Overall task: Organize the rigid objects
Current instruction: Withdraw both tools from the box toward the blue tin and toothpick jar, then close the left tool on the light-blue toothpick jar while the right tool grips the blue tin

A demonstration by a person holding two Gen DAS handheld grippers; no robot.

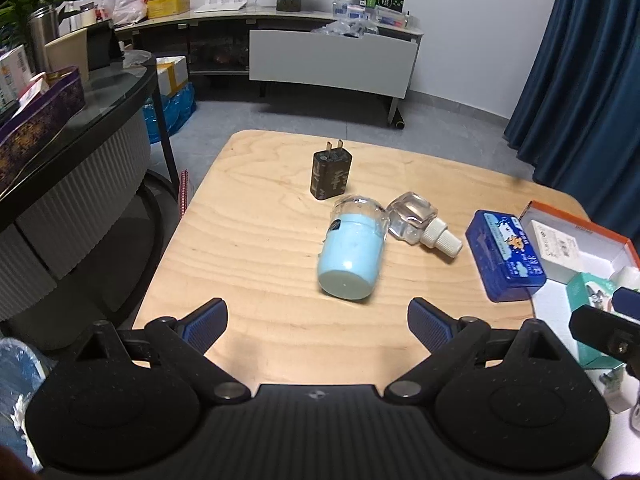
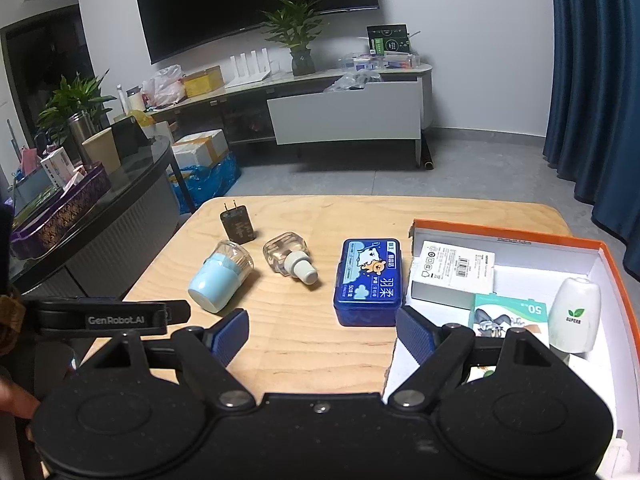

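A dark wall-mounted television (image 2: 248, 4) hangs on the white wall (image 2: 472, 40) above a long low TV console (image 2: 344, 96), which carries a potted plant (image 2: 298, 36), a white router (image 2: 250, 68) and assorted boxes. Grey tile floor (image 2: 360, 176) runs beneath. Blue curtains (image 2: 596, 80) hang at the right. A glass-topped side table (image 1: 108, 84) stands at left, cluttered.

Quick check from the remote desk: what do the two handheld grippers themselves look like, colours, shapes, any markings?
Both match: matte black plastic bodies with two round discs, silver pivot screws and triangular cut-outs in the linkage arms. The left gripper and right gripper each carry two fingers with dark blue ribbed pads. The right view shows white "GenRobot.AI" lettering on the left unit's side. No cables visible.
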